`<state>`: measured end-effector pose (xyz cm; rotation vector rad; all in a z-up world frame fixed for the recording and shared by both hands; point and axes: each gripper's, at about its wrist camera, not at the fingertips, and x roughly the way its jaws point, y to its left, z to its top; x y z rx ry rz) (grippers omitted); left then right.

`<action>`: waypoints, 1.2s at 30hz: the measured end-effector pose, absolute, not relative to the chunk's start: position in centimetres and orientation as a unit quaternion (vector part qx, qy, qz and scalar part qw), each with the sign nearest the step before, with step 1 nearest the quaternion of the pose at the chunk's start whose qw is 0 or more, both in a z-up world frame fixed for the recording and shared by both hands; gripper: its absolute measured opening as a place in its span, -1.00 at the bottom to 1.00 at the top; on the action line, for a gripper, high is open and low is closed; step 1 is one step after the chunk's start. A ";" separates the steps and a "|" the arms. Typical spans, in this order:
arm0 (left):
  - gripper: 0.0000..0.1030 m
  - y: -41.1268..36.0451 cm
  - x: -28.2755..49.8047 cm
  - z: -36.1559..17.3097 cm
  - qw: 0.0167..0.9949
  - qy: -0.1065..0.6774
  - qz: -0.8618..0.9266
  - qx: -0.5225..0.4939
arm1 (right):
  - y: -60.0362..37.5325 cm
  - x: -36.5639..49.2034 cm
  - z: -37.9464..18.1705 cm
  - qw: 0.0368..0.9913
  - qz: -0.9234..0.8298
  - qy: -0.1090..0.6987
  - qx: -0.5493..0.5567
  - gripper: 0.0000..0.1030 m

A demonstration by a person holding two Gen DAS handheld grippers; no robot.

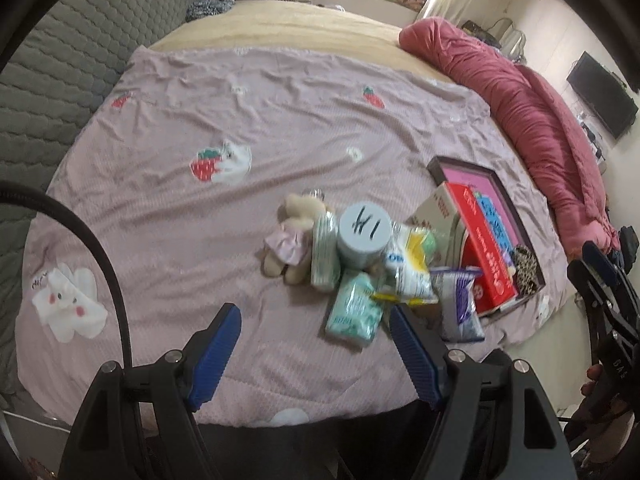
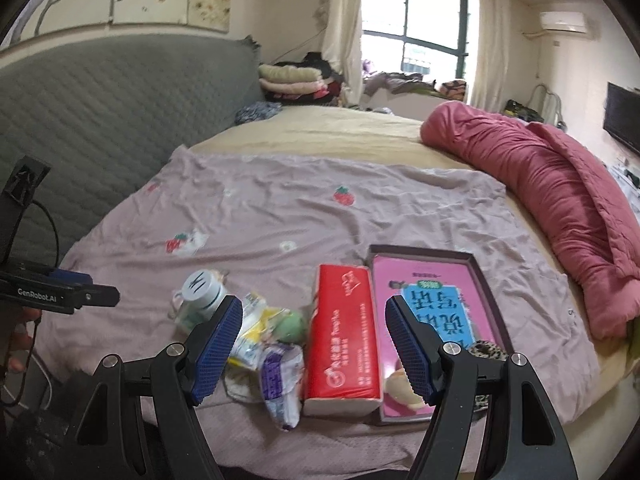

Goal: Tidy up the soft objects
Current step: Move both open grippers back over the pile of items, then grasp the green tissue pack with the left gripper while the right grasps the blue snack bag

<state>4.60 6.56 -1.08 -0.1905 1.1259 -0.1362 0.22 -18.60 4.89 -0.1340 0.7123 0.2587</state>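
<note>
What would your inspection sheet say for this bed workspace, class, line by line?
Surface: pink sheet, wrinkled.
Job's things: plush toy, tissue packs and red tissue box piled beside tray.
Clutter: white jar in the pile.
Grippers: left gripper and right gripper open, empty.
Cables: black cable at left.
Surroundings: red quilt, grey headboard, window.

both wrist views angled down — near, sharing bed (image 1: 200, 220)

"GenRobot.AI" reads white on the left gripper (image 2: 60, 294) at nine o'clock; handwritten strokes mark the jar lid (image 1: 365, 227), unreadable.
</note>
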 end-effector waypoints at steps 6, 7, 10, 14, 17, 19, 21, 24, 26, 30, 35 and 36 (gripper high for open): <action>0.48 5.4 4.2 -2.9 0.829 0.548 -0.080 -0.085 | -17.6 -0.1 3.1 0.917 0.140 0.364 -0.080 0.46; 0.48 5.2 4.2 -3.3 0.826 0.550 -0.084 -0.087 | -17.4 -0.1 2.7 0.915 0.143 0.369 -0.083 0.46; 0.48 4.7 4.3 -4.1 0.820 0.558 -0.087 -0.089 | -16.9 -0.3 1.3 0.908 0.150 0.380 -0.095 0.46; 0.48 4.0 4.3 -5.4 0.814 0.569 -0.088 -0.082 | -16.3 -0.5 0.0 0.902 0.155 0.389 -0.109 0.46; 0.48 3.6 4.2 -6.0 0.809 0.575 -0.089 -0.079 | -16.2 -0.4 -0.9 0.897 0.159 0.397 -0.110 0.46; 0.48 3.2 4.3 -6.4 0.806 0.579 -0.091 -0.075 | -16.1 -0.3 -1.3 0.895 0.162 0.401 -0.110 0.46; 0.48 3.0 4.4 -6.8 0.804 0.582 -0.095 -0.075 | -16.0 -0.2 -1.8 0.892 0.166 0.406 -0.110 0.46; 0.48 2.6 4.6 -7.5 0.799 0.589 -0.097 -0.076 | -15.8 -0.1 -2.4 0.888 0.168 0.412 -0.116 0.46; 0.48 2.2 4.7 -8.0 0.796 0.593 -0.098 -0.074 | -15.8 0.1 -2.9 0.886 0.169 0.416 -0.118 0.46; 0.48 1.3 5.0 -9.2 0.787 0.605 -0.102 -0.066 | -15.6 0.8 -4.0 0.880 0.171 0.423 -0.132 0.46; 0.48 0.5 5.4 -10.4 0.780 0.614 -0.105 -0.057 | -14.8 1.8 -5.3 0.872 0.169 0.425 -0.171 0.46; 0.48 0.4 5.5 -10.6 0.779 0.615 -0.105 -0.057 | -14.7 1.9 -5.4 0.872 0.170 0.423 -0.176 0.46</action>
